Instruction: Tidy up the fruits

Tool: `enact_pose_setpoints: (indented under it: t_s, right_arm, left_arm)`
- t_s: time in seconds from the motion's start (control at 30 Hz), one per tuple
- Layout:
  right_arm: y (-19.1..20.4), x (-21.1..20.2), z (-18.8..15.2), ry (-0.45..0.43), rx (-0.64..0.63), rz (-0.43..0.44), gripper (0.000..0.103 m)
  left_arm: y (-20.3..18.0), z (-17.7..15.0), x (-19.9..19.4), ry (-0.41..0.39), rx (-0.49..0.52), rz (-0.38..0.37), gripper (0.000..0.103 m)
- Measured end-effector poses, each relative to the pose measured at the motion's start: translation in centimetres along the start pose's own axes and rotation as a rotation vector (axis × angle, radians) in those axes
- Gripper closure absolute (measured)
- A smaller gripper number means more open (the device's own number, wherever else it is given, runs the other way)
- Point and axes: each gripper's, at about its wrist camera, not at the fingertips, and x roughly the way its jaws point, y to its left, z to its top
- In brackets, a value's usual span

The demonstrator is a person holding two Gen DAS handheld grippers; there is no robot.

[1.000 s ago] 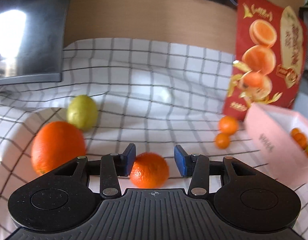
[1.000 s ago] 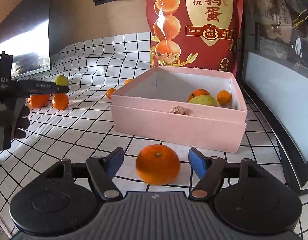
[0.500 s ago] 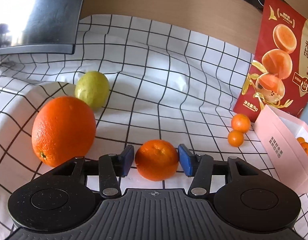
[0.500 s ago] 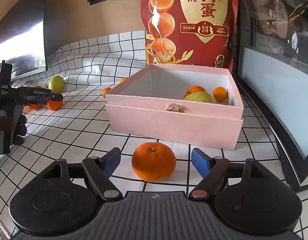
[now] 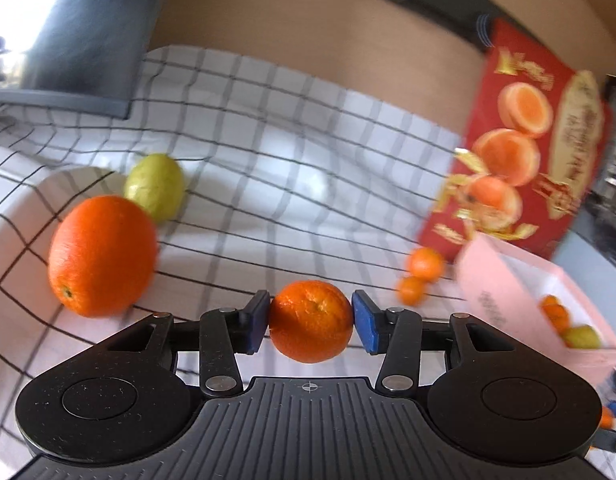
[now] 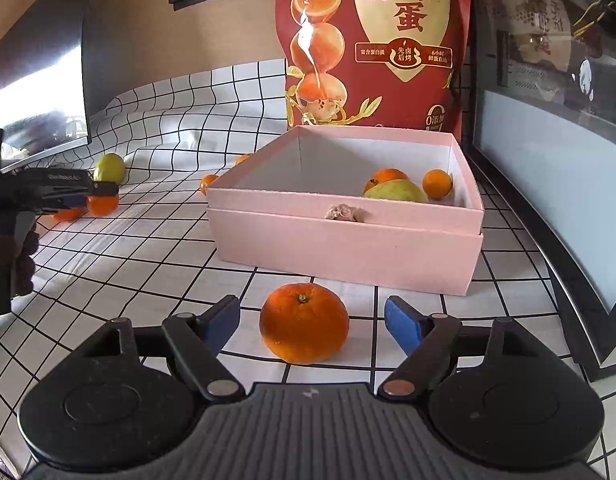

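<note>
Two mandarins sit between my fingers; the left gripper (image 5: pixel 311 322) has just been closing and pinches its mandarin (image 5: pixel 310 321) squarely, pads touching both sides; the right gripper (image 6: pixel 312 322) has been opening and stands spread around a mandarin (image 6: pixel 303 322) resting just before the pink box (image 6: pixel 348 248), which holds a green fruit (image 6: pixel 396 192) and two small oranges.

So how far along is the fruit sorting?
Partly done. The pink box already holds three fruits. The left hand-held gripper has just closed on a tangerine; the right hand-held gripper has been opening around another tangerine. An orange, a green fruit and two small ones remain.
</note>
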Motion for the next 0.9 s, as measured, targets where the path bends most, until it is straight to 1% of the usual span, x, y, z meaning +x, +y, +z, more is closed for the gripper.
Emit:
enact_pose_setpoints:
  t_s: [0.07, 0.13, 0.17, 0.23, 0.33, 0.37, 0.43, 0.53, 0.6, 0.67, 0.77, 0.83, 0.9]
  right_arm:
    - [0.0, 0.1, 0.0, 0.006, 0.004, -0.003, 0.023]
    - [0.0, 0.2, 0.0, 0.013, 0.01, -0.005, 0.023]
    - [-0.1, 0.2, 0.0, 0.016, 0.011, -0.005, 0.023]
    - [-0.1, 0.3, 0.1, 0.025, 0.016, -0.008, 0.023]
    - [-0.1, 0.4, 0.0, 0.028, 0.018, -0.007, 0.023]
    - [-0.1, 0.4, 0.0, 0.027, 0.018, -0.007, 0.023]
    - [-0.2, 0.4, 0.0, 0.032, 0.017, -0.005, 0.023]
    - [-0.1, 0.7, 0.0, 0.049, 0.013, 0.007, 0.023]
    - [-0.1, 1.0, 0.1, 0.072, 0.01, 0.016, 0.023]
    - [-0.1, 1.6, 0.2, 0.104, 0.006, 0.019, 0.022]
    - [0.2, 2.0, 0.4, 0.112, -0.008, 0.015, 0.023]
    - [0.5, 2.2, 0.5, 0.111, -0.021, 0.024, 0.026]
    - [0.9, 2.2, 0.5, 0.101, -0.038, 0.026, 0.045]
  left_arm:
    - [-1.7, -0.7, -1.2, 0.022, -0.002, -0.088, 0.053]
    - [-3.7, -1.9, -2.4, 0.062, 0.01, -0.185, 0.053]
    - [-4.9, -2.6, -2.9, 0.074, 0.029, -0.213, 0.053]
    - [-7.1, -4.4, -3.7, 0.093, 0.076, -0.244, 0.053]
    - [-9.1, -6.8, -4.0, 0.127, 0.095, -0.29, 0.053]
    - [-9.7, -7.4, -3.9, 0.131, 0.096, -0.298, 0.053]
    - [-10.4, -8.1, -3.9, 0.128, 0.108, -0.281, 0.053]
    - [-10.6, -8.3, -4.1, 0.13, 0.085, -0.27, 0.053]
    - [-10.8, -8.4, -3.8, 0.153, 0.076, -0.252, 0.052]
    - [-10.8, -8.3, -3.9, 0.145, 0.079, -0.245, 0.052]
    - [-10.8, -8.4, -3.8, 0.138, 0.083, -0.236, 0.052]
    - [-10.8, -8.4, -3.8, 0.139, 0.083, -0.234, 0.052]
    - [-10.8, -8.5, -3.8, 0.138, 0.082, -0.235, 0.052]
